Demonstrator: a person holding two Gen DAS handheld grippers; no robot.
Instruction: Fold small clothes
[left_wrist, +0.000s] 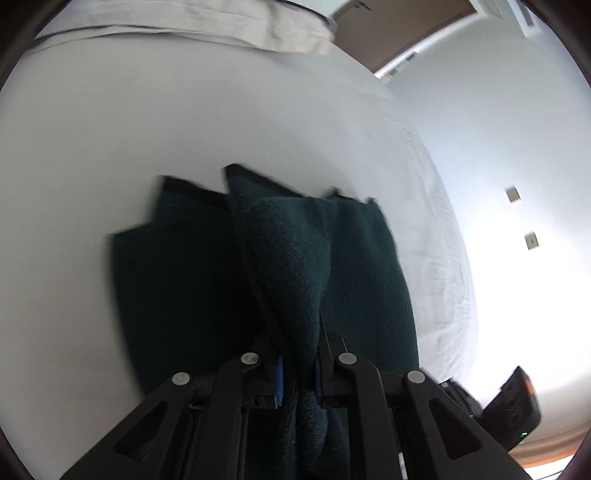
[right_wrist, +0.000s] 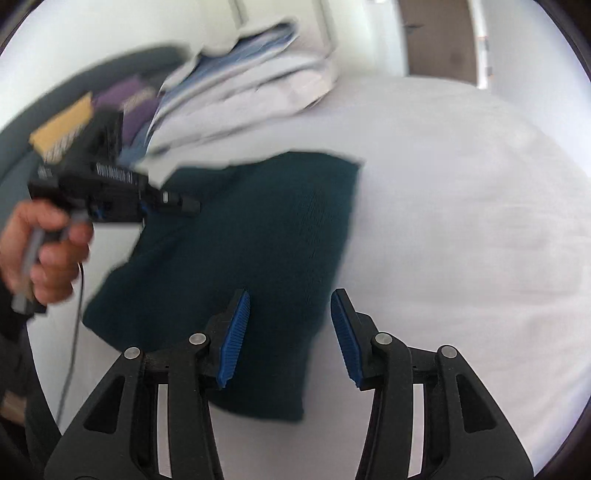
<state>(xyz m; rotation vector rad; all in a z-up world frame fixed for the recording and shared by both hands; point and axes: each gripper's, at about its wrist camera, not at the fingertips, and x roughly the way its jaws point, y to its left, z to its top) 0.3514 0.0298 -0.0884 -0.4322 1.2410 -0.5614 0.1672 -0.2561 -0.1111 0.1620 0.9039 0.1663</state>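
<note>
My left gripper (left_wrist: 295, 354), black and angular with steel pivot pins, is clenched on a raised, rounded fold of the dark teal knitted garment (left_wrist: 295, 258). The fleecy ridge runs from my jaws toward twelve o'clock, and flat panels with black-edged corners spread to either side on the smooth white bed sheet (left_wrist: 184, 122). My right gripper (right_wrist: 290, 332) stands released, its ribbed blue pads (right_wrist: 236, 332) parted above the same garment (right_wrist: 258, 229), touching nothing. At nine o'clock in the right view, my left hand (right_wrist: 40, 251) grips its handle. Folded white and blue-striped linen (right_wrist: 258, 81) lies at eleven o'clock.
</note>
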